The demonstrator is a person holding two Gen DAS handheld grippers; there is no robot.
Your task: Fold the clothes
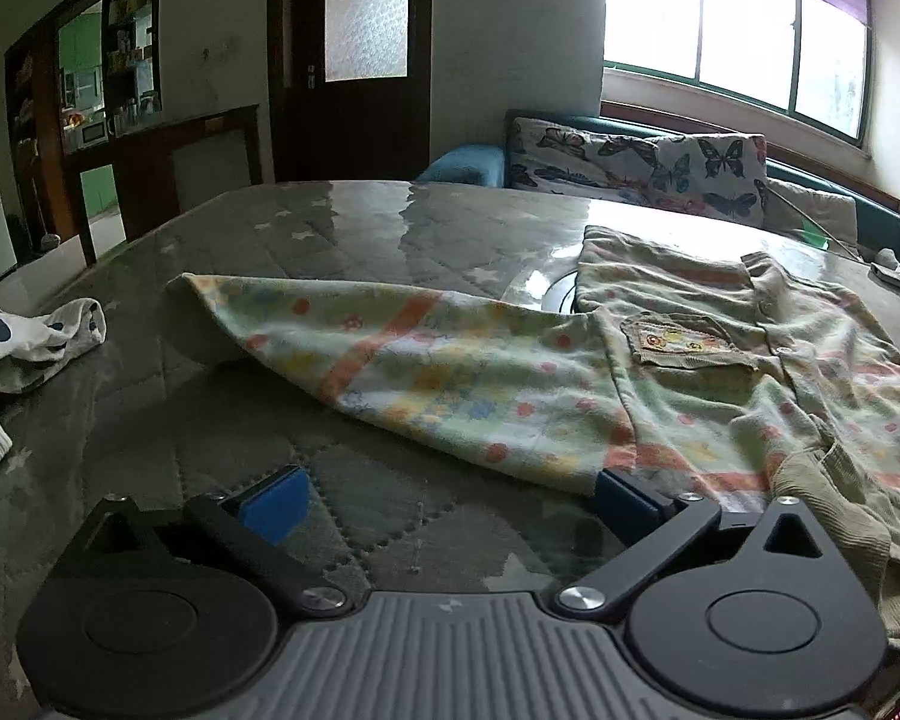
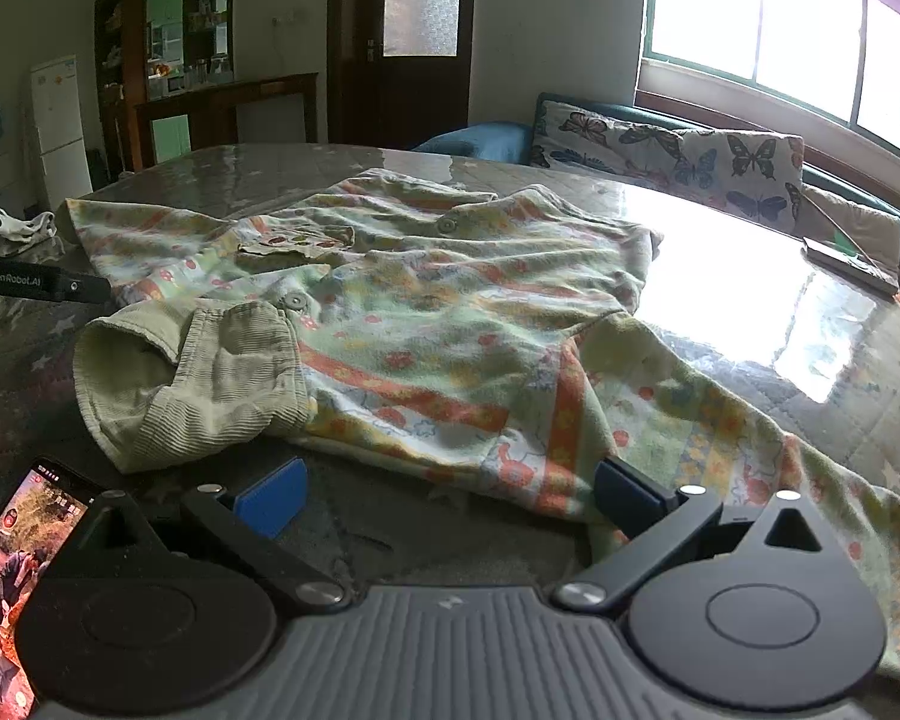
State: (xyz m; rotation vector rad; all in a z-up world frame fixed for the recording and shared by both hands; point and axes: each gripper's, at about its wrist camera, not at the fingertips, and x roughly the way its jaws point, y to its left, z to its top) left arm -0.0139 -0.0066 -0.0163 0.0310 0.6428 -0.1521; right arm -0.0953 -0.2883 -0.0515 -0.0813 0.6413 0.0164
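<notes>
The left gripper [image 1: 450, 498] — black linkage arms, blue-padded fingers [image 1: 273, 504] — sits low, jaws spread wide. The right gripper [image 2: 450, 495] matches it — equally wide apart.

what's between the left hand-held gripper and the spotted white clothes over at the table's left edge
Only bare grey star-patterned table cover lies between the left hand-held gripper and the spotted white clothes; the left wrist view shows it.

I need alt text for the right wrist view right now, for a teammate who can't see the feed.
The open right gripper sits at the near edge of a floral button-up shirt spread on the glass-topped table, corduroy collar nearest, holding nothing. A lit phone lies at lower left; the left gripper pokes in from the left edge.
</notes>
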